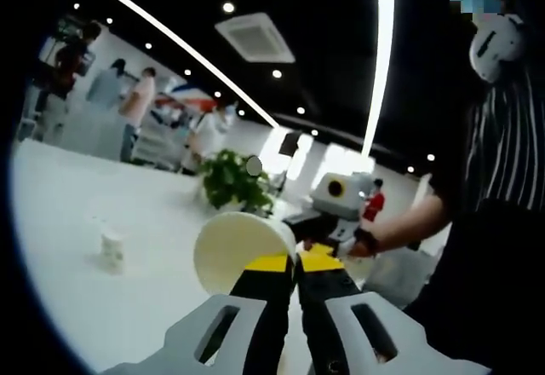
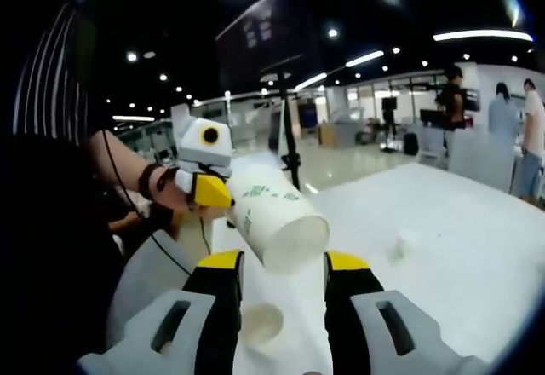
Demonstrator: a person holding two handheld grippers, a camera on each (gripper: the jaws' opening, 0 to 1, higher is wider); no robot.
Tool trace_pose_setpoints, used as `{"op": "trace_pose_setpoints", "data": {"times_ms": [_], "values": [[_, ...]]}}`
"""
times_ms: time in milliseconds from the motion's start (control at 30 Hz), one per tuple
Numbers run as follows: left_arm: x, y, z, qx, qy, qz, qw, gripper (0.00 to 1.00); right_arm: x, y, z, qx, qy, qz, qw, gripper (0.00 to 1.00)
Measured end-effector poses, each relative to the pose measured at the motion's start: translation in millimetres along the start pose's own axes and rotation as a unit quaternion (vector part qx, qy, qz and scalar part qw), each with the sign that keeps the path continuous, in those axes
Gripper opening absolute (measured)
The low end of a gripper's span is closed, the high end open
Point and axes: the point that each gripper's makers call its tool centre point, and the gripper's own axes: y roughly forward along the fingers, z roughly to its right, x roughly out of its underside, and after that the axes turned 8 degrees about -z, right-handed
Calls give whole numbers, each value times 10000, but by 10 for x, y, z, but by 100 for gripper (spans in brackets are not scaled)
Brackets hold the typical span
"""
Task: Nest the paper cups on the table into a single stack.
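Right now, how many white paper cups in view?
3. One white paper cup in the left gripper; one on the white table by the right gripper; one farther off. More may be hidden.

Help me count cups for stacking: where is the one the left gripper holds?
The paper cup is held sideways above the white table by the left gripper, just ahead of the open right gripper.

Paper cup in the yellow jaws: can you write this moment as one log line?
left gripper: shut on paper cup, held above table | right gripper: open, paper cup just ahead of jaws | stacking: not yet
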Motion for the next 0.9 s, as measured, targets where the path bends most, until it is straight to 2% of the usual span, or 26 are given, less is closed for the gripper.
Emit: {"op": "trace_pose_setpoints", "data": {"times_ms": [467,667,900], "values": [[-17,-8,-21,-33,19,-1,10000,0,89,-62,116,214,58,-68,9997,35],[5,-39,-22,-57,30,-59,10000,0,155,-205,337,589,222,-5,9980,36],[18,-94,-42,-137,11,-63,9999,0,249,-311,427,811,302,-31,9962,39]]}}
